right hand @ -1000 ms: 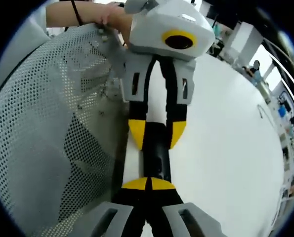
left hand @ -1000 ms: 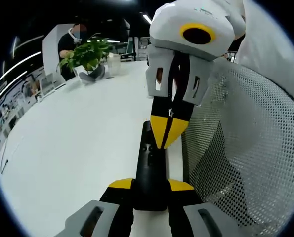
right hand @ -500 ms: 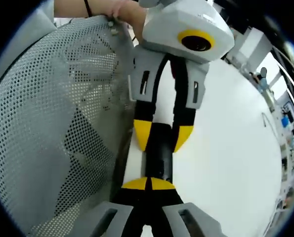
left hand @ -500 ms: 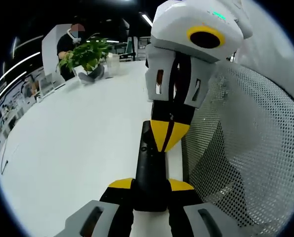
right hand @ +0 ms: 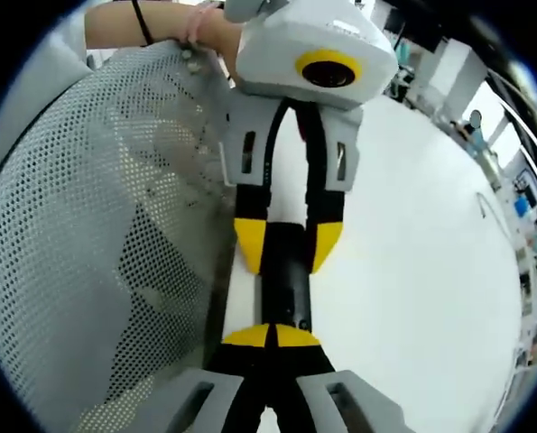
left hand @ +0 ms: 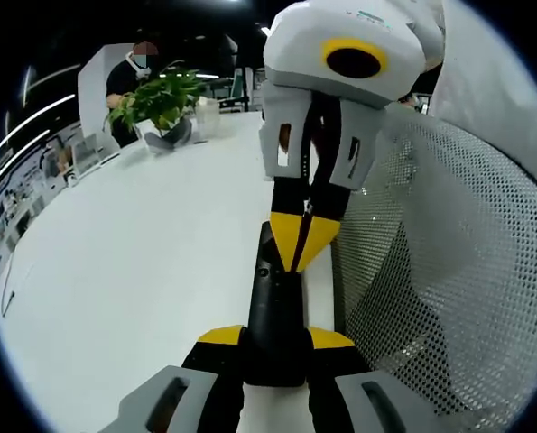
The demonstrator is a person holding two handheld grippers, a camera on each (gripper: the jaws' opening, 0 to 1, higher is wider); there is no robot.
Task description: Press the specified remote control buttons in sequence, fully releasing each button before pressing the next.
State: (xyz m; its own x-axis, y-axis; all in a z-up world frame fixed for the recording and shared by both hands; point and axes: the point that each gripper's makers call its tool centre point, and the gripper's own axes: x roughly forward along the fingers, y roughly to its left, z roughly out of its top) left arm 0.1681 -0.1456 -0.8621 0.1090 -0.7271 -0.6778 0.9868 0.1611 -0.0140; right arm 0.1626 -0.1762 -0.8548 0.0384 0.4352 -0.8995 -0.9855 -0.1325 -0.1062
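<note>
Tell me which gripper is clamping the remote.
The left gripper: its jaws flank the black remote. The right gripper is shut, tips pointing down onto it.

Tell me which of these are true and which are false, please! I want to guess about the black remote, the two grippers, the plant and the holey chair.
1. The left gripper has its jaws closed on the black remote. True.
2. The right gripper has its jaws wide open. False: its yellow tips are shut together, pointing down at the remote.
3. The remote lies on a white table. True.
4. The green plant stands right next to the remote. False: it is far off, at the table's other end.
5. A grey mesh chair back stands beside the table edge. True.
</note>
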